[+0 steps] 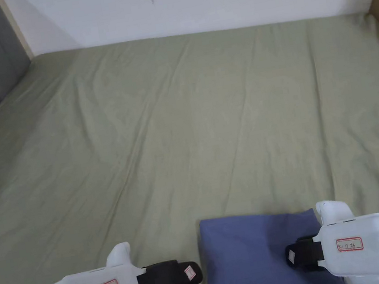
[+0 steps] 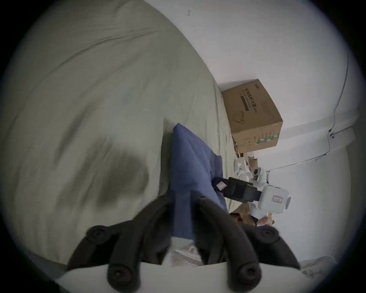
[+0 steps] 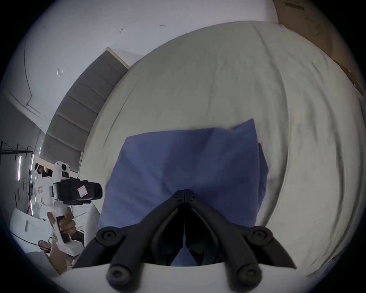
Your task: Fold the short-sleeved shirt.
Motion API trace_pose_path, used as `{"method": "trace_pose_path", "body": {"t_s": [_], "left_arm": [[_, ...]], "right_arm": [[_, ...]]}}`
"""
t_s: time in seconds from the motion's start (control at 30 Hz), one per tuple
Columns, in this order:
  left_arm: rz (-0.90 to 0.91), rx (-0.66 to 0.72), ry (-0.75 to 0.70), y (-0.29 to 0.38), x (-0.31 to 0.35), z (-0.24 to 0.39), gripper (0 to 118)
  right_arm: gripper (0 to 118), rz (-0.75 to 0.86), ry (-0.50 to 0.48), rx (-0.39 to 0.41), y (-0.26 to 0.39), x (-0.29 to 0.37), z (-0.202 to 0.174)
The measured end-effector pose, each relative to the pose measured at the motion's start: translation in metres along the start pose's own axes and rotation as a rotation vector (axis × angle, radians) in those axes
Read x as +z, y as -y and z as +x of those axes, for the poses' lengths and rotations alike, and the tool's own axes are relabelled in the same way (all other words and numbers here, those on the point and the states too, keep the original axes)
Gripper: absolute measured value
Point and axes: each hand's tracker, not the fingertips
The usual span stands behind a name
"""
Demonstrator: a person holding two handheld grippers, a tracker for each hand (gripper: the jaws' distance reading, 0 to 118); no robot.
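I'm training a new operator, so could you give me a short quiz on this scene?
1. True or false: the shirt lies on a wooden table.
2. The right gripper's jaws are: A) wide open, B) shut, C) clamped on a box.
3. Fill in: the ___ gripper's tip is over the shirt.

Key:
1. False: it lies on the green sheet.
2. B.
3. Right; the left gripper is beside the shirt.
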Motion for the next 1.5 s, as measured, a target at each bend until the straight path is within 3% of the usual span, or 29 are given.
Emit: {"method": "trace_pose_path", "body": {"t_s": [0.1, 0.17, 0.4, 0.57, 0.6, 0.63, 0.67, 0.7, 0.73, 0.8, 0.9, 0.97, 1.1, 1.27, 1.37, 1.5], "left_arm": [[-0.016, 0.08, 0.056, -0.004, -0.015, -0.003, 95], [-0.038, 0.127, 0.084, -0.007, -0.027, -0.006, 117], [-0.063, 0.235, 0.194, -0.017, -0.061, -0.015, 118], [-0.16, 0.231, 0.282, -0.024, -0.088, -0.014, 118], [-0.16, 0.242, 0.3, -0.025, -0.091, -0.013, 115], [-0.177, 0.235, 0.276, -0.025, -0.095, -0.015, 104], [-0.184, 0.202, 0.176, -0.025, -0.096, -0.017, 81], [-0.204, 0.174, 0.118, -0.024, -0.102, -0.019, 28], [-0.204, 0.196, 0.142, -0.023, -0.102, -0.023, 23], [-0.192, 0.241, 0.231, -0.025, -0.093, -0.027, 23], [-0.206, 0.117, 0.153, -0.035, -0.08, -0.019, 23], [-0.204, 0.133, 0.137, -0.045, -0.07, -0.02, 23], [-0.206, -0.038, -0.008, -0.084, -0.024, -0.023, 23], [-0.153, -0.187, -0.289, -0.142, 0.061, -0.039, 23], [-0.137, -0.319, -0.542, -0.174, 0.113, -0.055, 23], [-0.132, -0.313, -0.868, -0.208, 0.167, -0.085, 23]], "right_arm": [[0, -0.008, 0.015, 0.022, -0.001, -0.001, 0.0], [0, -0.006, 0.02, 0.029, 0.0, -0.001, -0.003], [0, -0.007, 0.006, 0.016, 0.001, -0.001, 0.0], [0, -0.006, -0.003, -0.001, 0.002, -0.002, 0.002], [0, -0.005, -0.003, -0.002, 0.002, -0.002, 0.002], [0, -0.006, 0.002, 0.003, 0.001, -0.002, 0.001], [0, -0.008, 0.006, 0.005, 0.001, -0.002, 0.001], [0, -0.008, 0.012, 0.006, 0.001, -0.002, 0.0], [0, -0.009, 0.013, 0.006, 0.001, -0.002, 0.0], [0, -0.004, 0.01, -0.001, 0.0, 0.002, -0.003], [0, 0.037, 0.042, 0.034, -0.001, 0.011, -0.016], [0, 0.055, 0.046, 0.037, -0.002, 0.016, -0.022], [0, 0.085, 0.037, 0.053, -0.007, 0.024, -0.03], [0, 0.106, 0.062, 0.039, -0.013, 0.025, -0.03], [0, 0.112, 0.078, 0.024, -0.014, 0.024, -0.027], [0, 0.1, 0.117, 0.002, -0.015, 0.018, -0.024]]}}
